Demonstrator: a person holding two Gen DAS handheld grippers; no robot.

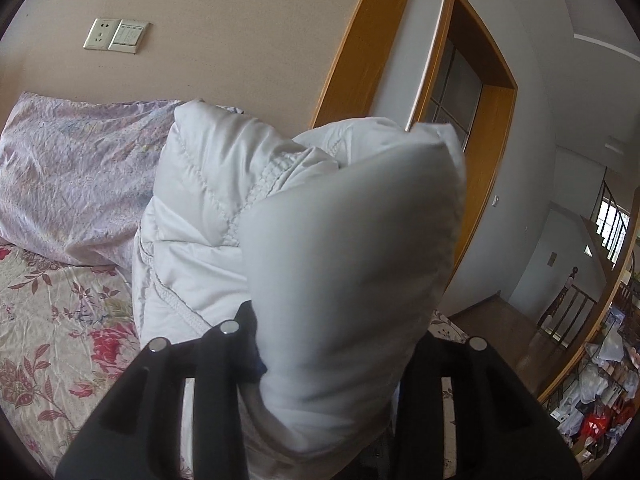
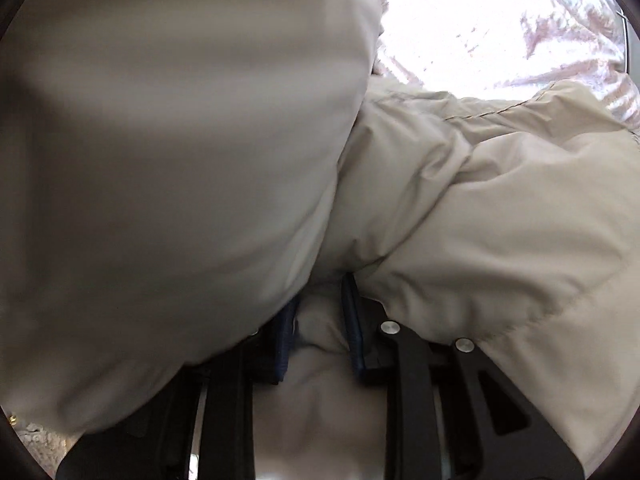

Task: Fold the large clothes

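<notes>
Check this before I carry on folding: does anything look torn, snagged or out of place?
Nothing stands out. The white puffy jacket is bunched between the left gripper, and the right gripper pinches its fabric; no tears show.

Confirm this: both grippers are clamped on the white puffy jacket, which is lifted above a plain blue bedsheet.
One detail is wrong: the bedsheet is floral, pink and red flowers on cream, as the left wrist view shows. The rest holds: the left gripper and right gripper each pinch the white puffy jacket.
</notes>
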